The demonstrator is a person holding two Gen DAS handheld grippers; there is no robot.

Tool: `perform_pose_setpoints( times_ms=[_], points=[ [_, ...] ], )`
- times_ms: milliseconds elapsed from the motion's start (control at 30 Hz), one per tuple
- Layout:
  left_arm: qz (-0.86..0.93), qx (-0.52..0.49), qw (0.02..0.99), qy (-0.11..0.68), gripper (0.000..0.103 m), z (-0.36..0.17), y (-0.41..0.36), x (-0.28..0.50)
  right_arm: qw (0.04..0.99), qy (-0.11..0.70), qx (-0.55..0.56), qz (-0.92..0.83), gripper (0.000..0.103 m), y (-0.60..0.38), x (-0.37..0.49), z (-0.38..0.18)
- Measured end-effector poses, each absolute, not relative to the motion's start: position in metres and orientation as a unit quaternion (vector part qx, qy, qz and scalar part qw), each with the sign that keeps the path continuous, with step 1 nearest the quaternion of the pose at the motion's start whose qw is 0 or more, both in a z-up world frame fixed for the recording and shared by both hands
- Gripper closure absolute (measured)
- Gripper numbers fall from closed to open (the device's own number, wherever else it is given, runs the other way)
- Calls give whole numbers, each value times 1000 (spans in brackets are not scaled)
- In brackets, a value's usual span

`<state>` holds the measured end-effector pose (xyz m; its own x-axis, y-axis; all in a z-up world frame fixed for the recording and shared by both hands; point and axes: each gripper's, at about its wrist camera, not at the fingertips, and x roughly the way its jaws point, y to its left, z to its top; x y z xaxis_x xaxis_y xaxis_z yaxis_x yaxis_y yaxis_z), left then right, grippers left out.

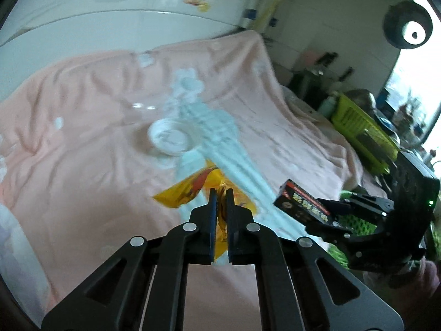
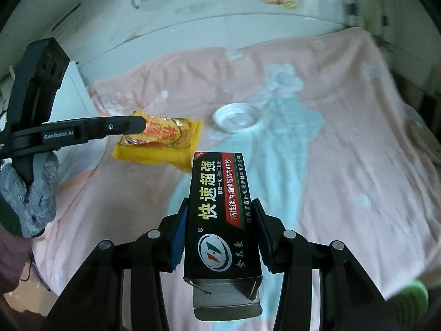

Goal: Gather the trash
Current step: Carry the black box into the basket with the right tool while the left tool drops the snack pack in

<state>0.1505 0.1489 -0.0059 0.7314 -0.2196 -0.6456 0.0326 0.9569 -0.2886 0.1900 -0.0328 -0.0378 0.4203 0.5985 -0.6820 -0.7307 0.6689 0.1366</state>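
My left gripper (image 1: pixel 221 193) is shut on a yellow snack wrapper (image 1: pixel 187 193), which hangs above the pink blanket (image 1: pixel 82 151). The same yellow wrapper (image 2: pixel 162 140) shows in the right wrist view, pinched at its left end by the left gripper (image 2: pixel 143 125). My right gripper (image 2: pixel 220 215) is shut on a black glue box (image 2: pixel 220 212) with yellow and white print, its open flap toward the camera. In the left wrist view that black box (image 1: pixel 301 202) sits in the right gripper (image 1: pixel 328 207) at the right. A white lid (image 1: pixel 171 137) lies on the blanket beyond both; the lid (image 2: pixel 237 117) is empty.
A white appliance front (image 2: pixel 193 27) with fruit stickers stands behind the blanket. A green crate (image 1: pixel 363 132) and clutter sit at the right edge in the left wrist view. A hand in a grey glove (image 2: pixel 33 193) holds the left gripper's handle.
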Motion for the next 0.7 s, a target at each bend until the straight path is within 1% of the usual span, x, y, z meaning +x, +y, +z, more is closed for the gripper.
perform_pose_setpoints(
  times_ms=[300, 500, 700],
  points=[
    [-148, -109, 911, 370, 99, -10, 71, 161, 882, 360, -48, 299, 60, -145, 165, -37],
    [-197, -97, 901, 374, 99, -8, 20, 170, 902, 375, -15, 211, 60, -229, 162, -46],
    [-237, -81, 892, 376, 99, -6, -26, 174, 909, 389, 20, 148, 60, -291, 165, -59]
  ],
)
